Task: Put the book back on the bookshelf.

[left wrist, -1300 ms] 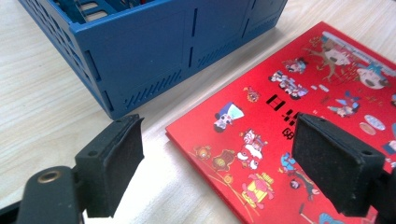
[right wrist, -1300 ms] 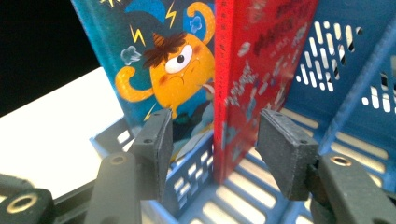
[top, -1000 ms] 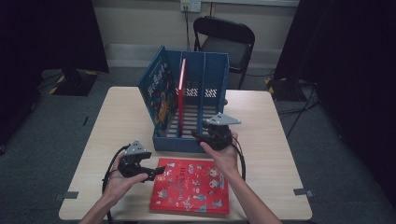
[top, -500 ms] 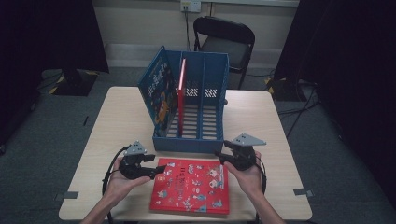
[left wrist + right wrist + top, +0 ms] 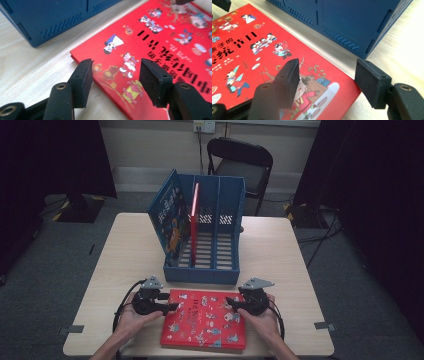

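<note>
Both grippers are at the red picture book (image 5: 205, 319), which lies flat on the near edge of the desk (image 5: 115, 255), just in front of the blue file rack (image 5: 202, 240). The left gripper (image 5: 170, 307) sits at the book's far-left corner, the right gripper (image 5: 231, 303) at its far-right corner, each hand low on the desk behind it.

In the left gripper view the fingers (image 5: 81, 82) stand spread wide, one pad over bare desk beside the book's edge, the other over the cover; nothing is pinched. In the right gripper view it is the same story: fingers (image 5: 287, 77) gaping, the book's corner lying between them, no grip yet.

So where does the job stand? By the look of it, books are being filed upright in the rack, and this one is not yet lifted. The clamp, the lift, the tilt to upright and the slide into a slot all appear to be left.

Now the rack. It has slots side by side, divided by blue walls, open toward the near side. The leftmost slot holds a blue illustrated book (image 5: 170, 222), leaning with its cover facing out to the left. Next to it a thin red book (image 5: 194, 220) stands upright, edge-on. The two slots on the right look free, their slatted floors bare, so there is room for the book on the desk. I cannot tell from here which slot it is meant for.
</note>
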A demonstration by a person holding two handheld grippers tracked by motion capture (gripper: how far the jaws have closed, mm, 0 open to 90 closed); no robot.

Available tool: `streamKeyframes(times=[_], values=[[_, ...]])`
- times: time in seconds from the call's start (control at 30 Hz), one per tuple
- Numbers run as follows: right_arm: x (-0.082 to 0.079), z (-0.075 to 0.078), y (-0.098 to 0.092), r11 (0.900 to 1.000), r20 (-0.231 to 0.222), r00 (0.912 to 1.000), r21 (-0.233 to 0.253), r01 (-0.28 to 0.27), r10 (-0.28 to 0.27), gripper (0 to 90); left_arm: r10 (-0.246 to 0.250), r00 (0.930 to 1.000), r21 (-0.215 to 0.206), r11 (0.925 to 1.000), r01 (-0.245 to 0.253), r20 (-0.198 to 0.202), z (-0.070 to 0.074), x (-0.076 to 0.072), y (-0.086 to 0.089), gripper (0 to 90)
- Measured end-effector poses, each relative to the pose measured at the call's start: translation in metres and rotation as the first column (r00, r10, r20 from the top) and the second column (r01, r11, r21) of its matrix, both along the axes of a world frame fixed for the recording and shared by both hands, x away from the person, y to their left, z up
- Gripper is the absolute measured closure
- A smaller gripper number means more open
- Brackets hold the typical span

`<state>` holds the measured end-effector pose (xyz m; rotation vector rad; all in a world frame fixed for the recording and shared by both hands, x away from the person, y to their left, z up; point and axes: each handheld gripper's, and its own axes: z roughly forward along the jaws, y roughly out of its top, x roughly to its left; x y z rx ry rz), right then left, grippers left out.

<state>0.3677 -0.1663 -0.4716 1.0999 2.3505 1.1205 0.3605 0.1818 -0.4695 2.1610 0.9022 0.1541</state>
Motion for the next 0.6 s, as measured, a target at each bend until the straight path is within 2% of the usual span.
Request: streamKeyframes(times=[0.07, 0.1, 0.17, 0.2, 0.3, 0.4, 0.5, 0.6], values=[[0.002, -0.003, 0.001, 1.000, 0.002, 0.9999, -0.010, -0.010, 0.010, 33.2, -0.008, 0.9990, 0.052, 0.9986, 0.006, 0.043, -0.001, -0.002, -0.003, 46.6], [0.003, -0.004, 0.001, 1.000, 0.002, 0.9999, -0.001, -0.011, 0.011, 32.4, -0.006, 0.9984, 0.055, 0.9985, 0.003, 0.057, -0.001, -0.002, -0.003, 48.4], [0.005, -0.004, -0.001, 1.000, -0.008, 0.9999, 0.004, -0.013, 0.013, 32.0, -0.005, 0.9974, 0.033, 0.9995, 0.003, 0.072, -0.001, -0.003, -0.004, 49.7], [0.004, -0.004, -0.001, 1.000, -0.011, 0.9998, 0.005, -0.015, 0.015, 32.9, -0.011, 0.9974, 0.042, 0.9991, 0.008, 0.072, -0.001, -0.003, -0.004, 52.7], [0.000, -0.003, 0.001, 1.000, 0.002, 0.9998, -0.014, -0.018, 0.018, 33.9, -0.023, 0.9969, 0.044, 0.9988, 0.020, 0.075, -0.001, -0.003, -0.004, 52.0], [-0.002, -0.002, 0.001, 0.999, 0.015, 0.9997, -0.033, -0.019, 0.019, 36.0, -0.010, 0.9984, 0.007, 0.9999, 0.010, 0.055, -0.002, -0.001, -0.002, 51.5], [-0.004, -0.001, 0.000, 0.999, 0.015, 0.9998, -0.034, -0.015, 0.015, 37.2, -0.027, 0.9964, 0.024, 0.9994, 0.026, 0.080, -0.002, -0.002, -0.004, 49.5], [-0.009, -0.001, -0.001, 0.999, 0.013, 0.9999, -0.036, -0.004, 0.005, 38.9, -0.008, 0.9982, 0.003, 1.0000, 0.008, 0.059, -0.002, -0.002, -0.005, 48.6]])
